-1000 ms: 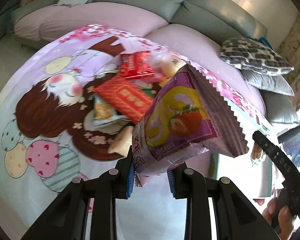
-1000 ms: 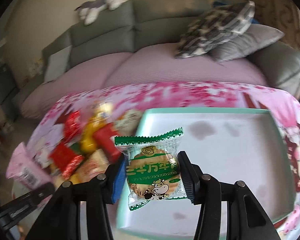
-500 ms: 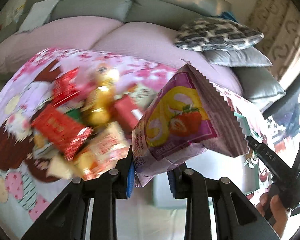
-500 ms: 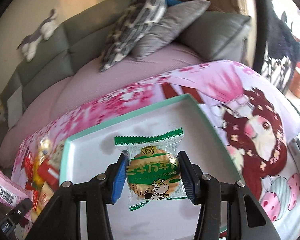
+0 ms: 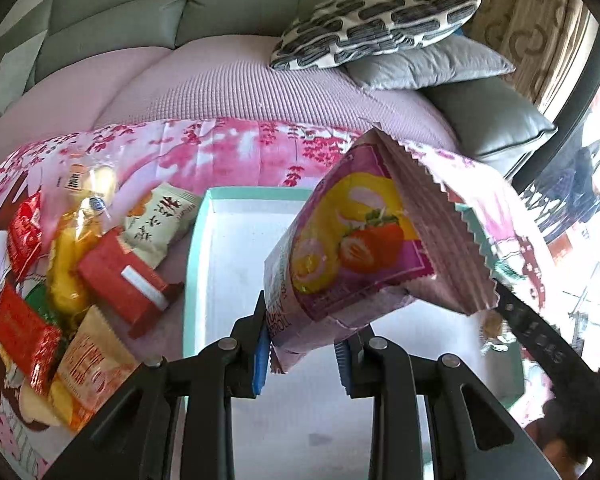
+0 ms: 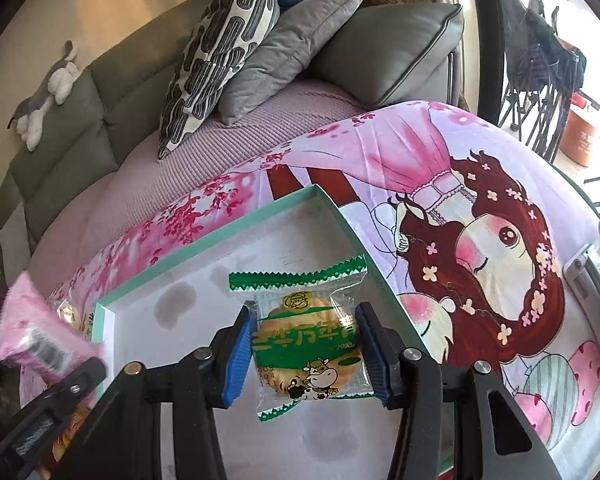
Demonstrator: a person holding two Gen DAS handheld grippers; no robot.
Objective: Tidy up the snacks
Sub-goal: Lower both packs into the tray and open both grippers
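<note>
Cartoon tablecloth (image 6: 480,208): tray (image 6: 204,240) at frame centre empty; my left gripper (image 5: 302,354) pinches the pink packet (image 5: 352,256), my right gripper (image 6: 306,352) the green cracker packet (image 6: 308,340); pile (image 5: 76,272) at left unsorted.

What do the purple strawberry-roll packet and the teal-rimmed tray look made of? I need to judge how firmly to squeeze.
Purple strawberry-roll packet: thin printed plastic film, semi-glossy, with a zigzag crimped end and creases.
Teal-rimmed tray: probably matte cardboard, judging by its thin folded walls and stained white floor; stiff plastic can't be ruled out.
</note>
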